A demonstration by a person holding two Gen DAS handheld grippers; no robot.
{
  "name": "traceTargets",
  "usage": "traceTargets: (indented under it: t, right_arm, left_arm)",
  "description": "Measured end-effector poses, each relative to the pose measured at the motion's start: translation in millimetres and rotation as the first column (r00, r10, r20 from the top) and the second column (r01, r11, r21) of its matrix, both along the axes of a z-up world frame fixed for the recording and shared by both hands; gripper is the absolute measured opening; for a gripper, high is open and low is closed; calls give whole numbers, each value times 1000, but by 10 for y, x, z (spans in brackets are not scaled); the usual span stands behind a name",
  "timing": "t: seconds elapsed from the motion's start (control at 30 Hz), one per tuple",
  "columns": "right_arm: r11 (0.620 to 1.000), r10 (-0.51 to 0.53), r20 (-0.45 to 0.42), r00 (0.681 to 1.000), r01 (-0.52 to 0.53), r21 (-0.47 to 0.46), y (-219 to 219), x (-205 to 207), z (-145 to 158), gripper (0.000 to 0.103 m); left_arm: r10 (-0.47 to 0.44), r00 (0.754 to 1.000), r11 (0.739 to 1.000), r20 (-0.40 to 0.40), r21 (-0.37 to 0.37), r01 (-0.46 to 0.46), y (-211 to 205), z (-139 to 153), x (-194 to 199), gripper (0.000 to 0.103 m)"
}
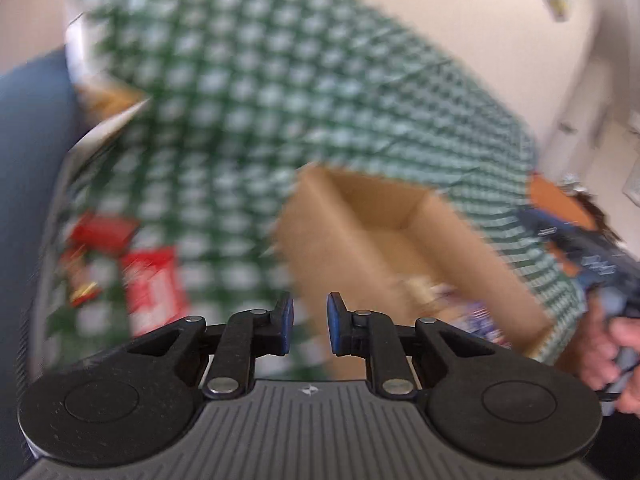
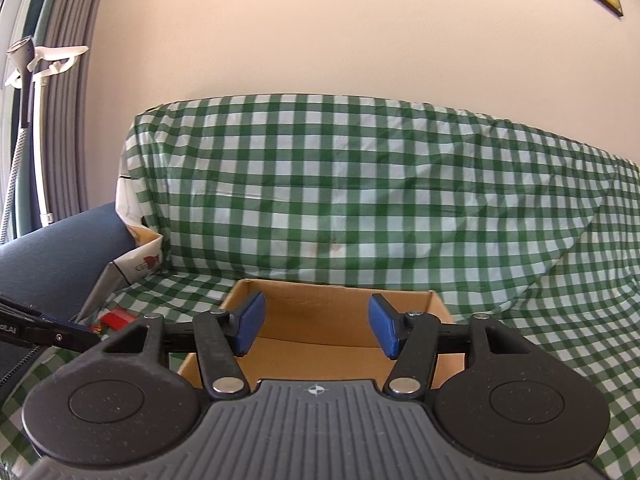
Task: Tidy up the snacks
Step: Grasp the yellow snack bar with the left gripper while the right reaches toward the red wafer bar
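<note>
An open cardboard box (image 1: 384,236) stands on the green checked cloth (image 1: 240,100); blurred snack packets (image 1: 440,292) lie in its near corner. Red snack packets (image 1: 150,280) lie on the cloth to the box's left. My left gripper (image 1: 310,322) hovers between the red packets and the box, its blue pads a narrow gap apart with nothing between them. In the right wrist view, my right gripper (image 2: 316,326) stands open over the near side of the box (image 2: 340,304), holding nothing. The left wrist view is motion-blurred.
A person's hand (image 1: 612,344) grips the other tool at the right edge. The cloth (image 2: 360,192) drapes up over a backrest behind the box. A dark blue cushion (image 2: 60,256) and a white printed carton (image 2: 140,264) sit at the left, with a red packet (image 2: 116,318) below them.
</note>
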State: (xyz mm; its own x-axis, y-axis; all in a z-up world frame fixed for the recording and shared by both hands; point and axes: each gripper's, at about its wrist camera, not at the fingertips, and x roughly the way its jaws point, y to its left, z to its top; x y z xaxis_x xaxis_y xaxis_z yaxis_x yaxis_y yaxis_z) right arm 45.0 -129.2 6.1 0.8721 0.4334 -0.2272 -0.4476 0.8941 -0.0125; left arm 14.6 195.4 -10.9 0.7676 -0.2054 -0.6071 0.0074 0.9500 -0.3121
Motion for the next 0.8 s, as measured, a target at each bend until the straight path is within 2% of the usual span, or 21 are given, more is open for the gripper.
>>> traceTargets:
  t: [0.03,0.07,0.17,0.2,0.27,0.37,0.47,0.67,0.73,0.77,0.8]
  right_arm:
    - [1000,9,-2,1000,-9,-2,46,-3,-2,59]
    - [1000,18,-5,1000,-18,-3,93,-2,-4,59]
    - [999,41,-14,999,-41,-6,222,9,-8,59]
    - [999,46,-19,999,-46,-4,258,14,-9,59]
    - [998,56,-32,998,-56,6,332,14,-17,59]
    - [997,71,-55,996,-70,18,427,3,-39,59]
    - [996,88,-69,994,-87,17,522,-17,-63,59]
    - [993,121,-85,989,-121,10,678,-30,-104,61]
    - [992,129,-96,987,-128,14,723,-27,-119,61]
    - [991,133,-101,986,-132,16,749,-25,-126,61]
    - [990,138,-105,985,-137,17,778,-25,-135,61]
  left_arm:
    - [46,999,999,-21,18,-45,101,-40,-15,20]
    - [70,997,997,-26,25,-69,182,-60,-28,26]
    - [92,993,995,-73,42,-89,309,-160,-4,56]
    - [87,992,995,-95,55,-82,308,-203,24,61]
    - [74,989,992,-125,110,-60,233,-258,82,62]
    - [58,980,982,-189,189,-22,100,-385,225,70]
    - [69,962,967,-264,255,1,73,-556,291,70]
    - [74,951,970,-299,243,1,149,-668,279,69]
    - [83,940,967,-332,256,5,138,-710,294,63]
    - [89,933,965,-348,262,5,149,-739,296,57]
    - [96,927,964,-362,265,4,164,-761,297,48]
